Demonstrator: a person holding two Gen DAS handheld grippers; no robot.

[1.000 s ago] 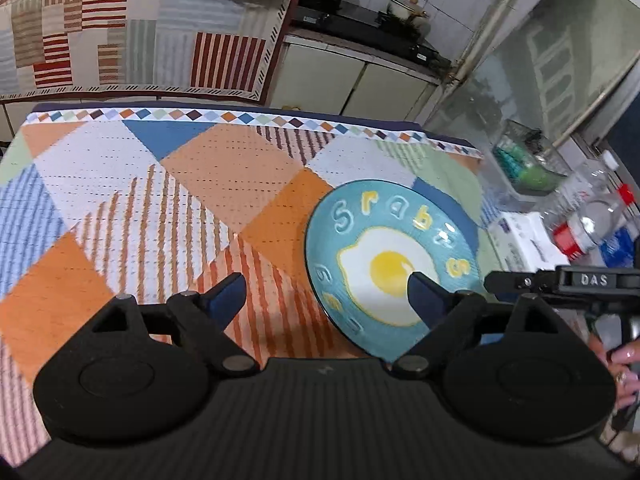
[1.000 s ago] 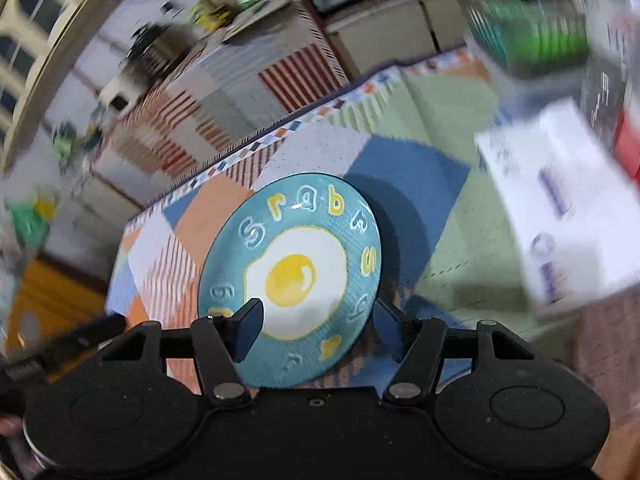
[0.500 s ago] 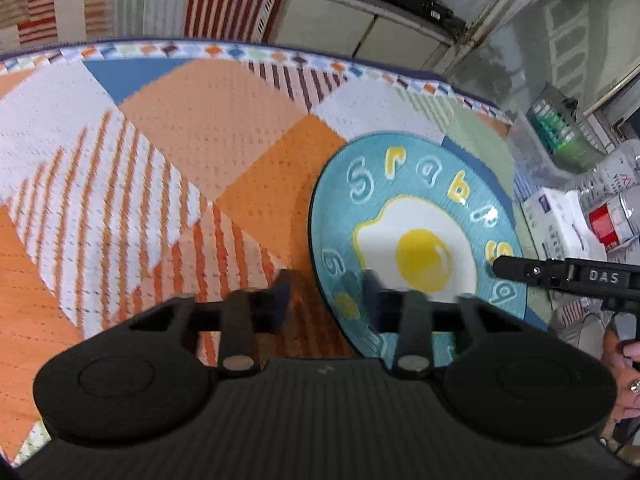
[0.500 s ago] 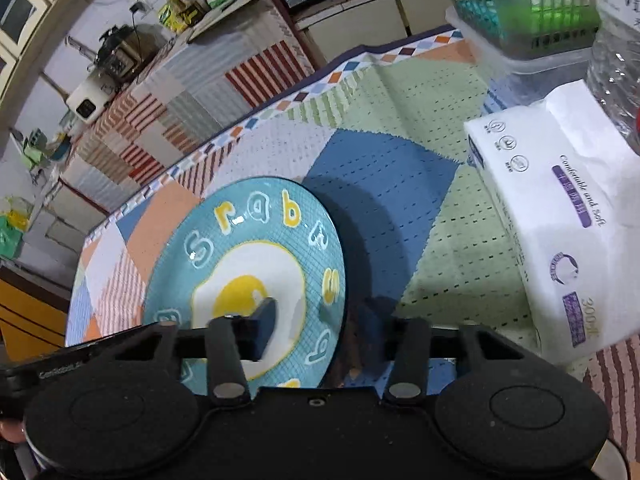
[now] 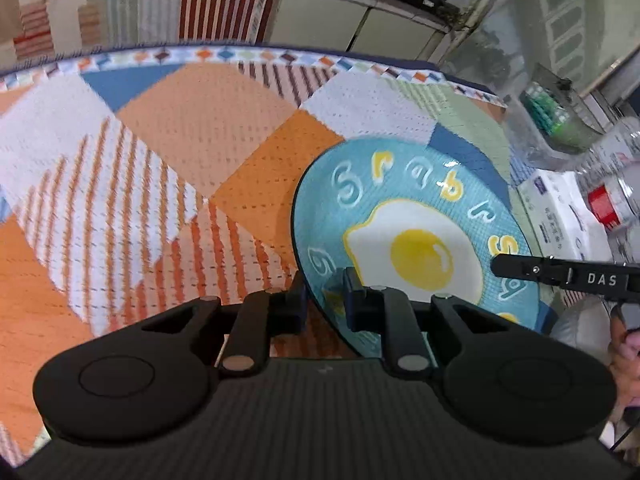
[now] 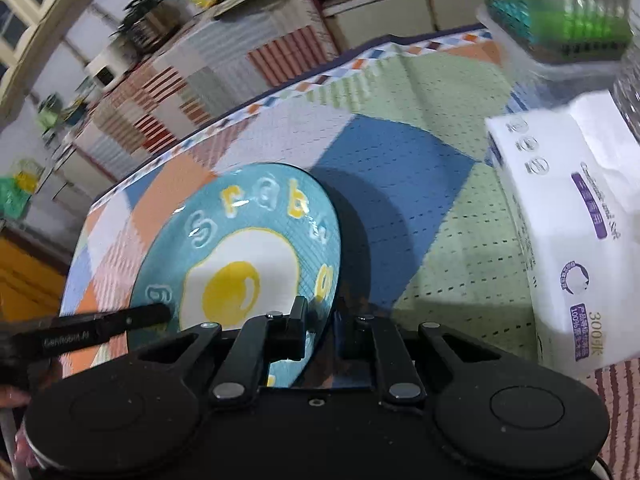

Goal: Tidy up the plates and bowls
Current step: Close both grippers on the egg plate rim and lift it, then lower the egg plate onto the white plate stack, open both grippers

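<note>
The left claw is nearly shut and pinches the near edge of the blue plate, and the right claw pinches the other edge the same way. The plate has a fried egg picture and bumpy letters around it, and it sits tilted just over the patchwork cloth. Beside it is a white tissue pack that says "300" and "100%", and one claw arm says "DAS".
</note>
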